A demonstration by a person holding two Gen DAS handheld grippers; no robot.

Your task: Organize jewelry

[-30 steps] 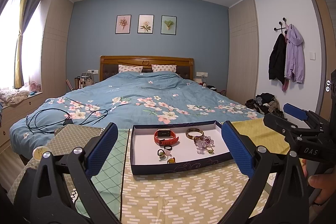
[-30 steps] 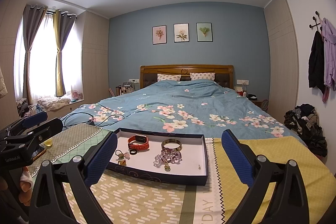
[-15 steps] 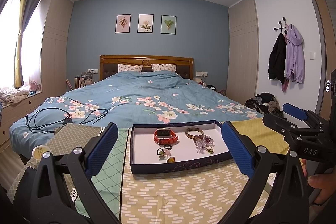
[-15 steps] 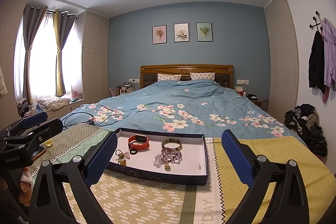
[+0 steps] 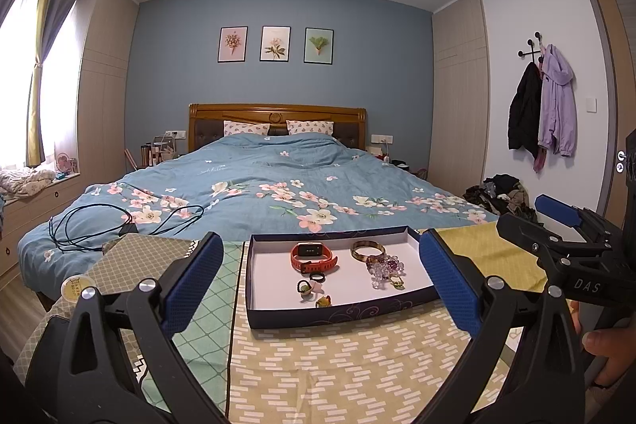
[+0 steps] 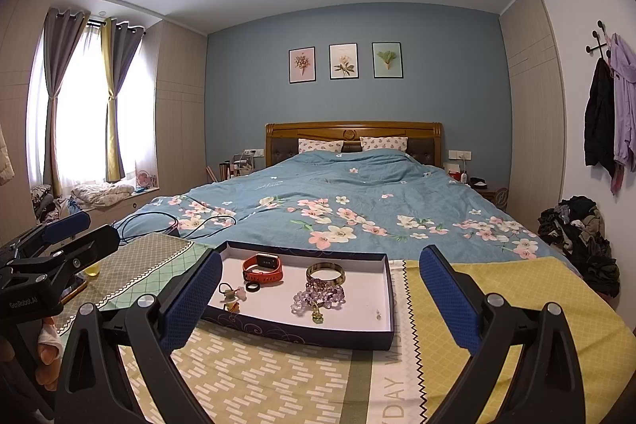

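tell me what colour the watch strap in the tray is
Red-orange strap on the black-faced smartwatch, clearest in the left wrist view.

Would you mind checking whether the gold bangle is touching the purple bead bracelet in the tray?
Touching: in the right wrist view the gold bangle meets the purple bead bracelet with no gap.

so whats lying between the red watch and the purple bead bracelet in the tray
A gold bangle lies between the red watch and the purple bead bracelet, toward the tray's back; clearest in the right wrist view.
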